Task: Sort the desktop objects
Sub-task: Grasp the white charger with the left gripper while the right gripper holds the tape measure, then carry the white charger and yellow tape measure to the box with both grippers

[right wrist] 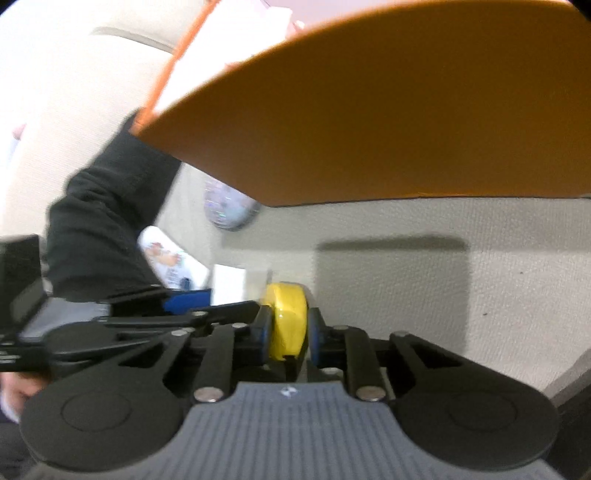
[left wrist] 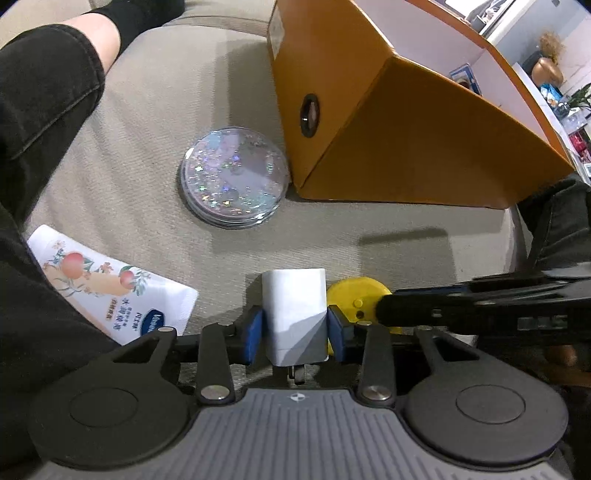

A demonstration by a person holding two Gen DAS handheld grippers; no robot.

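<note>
White charger block [left wrist: 294, 314] sits between the blue pads of the left gripper [left wrist: 294, 326], which grasps it on both sides. Right gripper [right wrist: 289, 332] clenches the yellow disc [right wrist: 287, 320]. Beyond them, on beige cloth [left wrist: 155, 122], lie a glitter disc [left wrist: 234, 176] and an orange box [left wrist: 388, 122].

surface: beige woven fabric cushion [left wrist: 155, 110], seam line across the far edge
person: black trouser leg [left wrist: 44, 96] at left, bare shin and black sock [left wrist: 140, 11] at top
background: gold vase [left wrist: 546, 70] with dried stems, far right, beyond the cushion; cluttered shelf items near it, too small to identify
</note>
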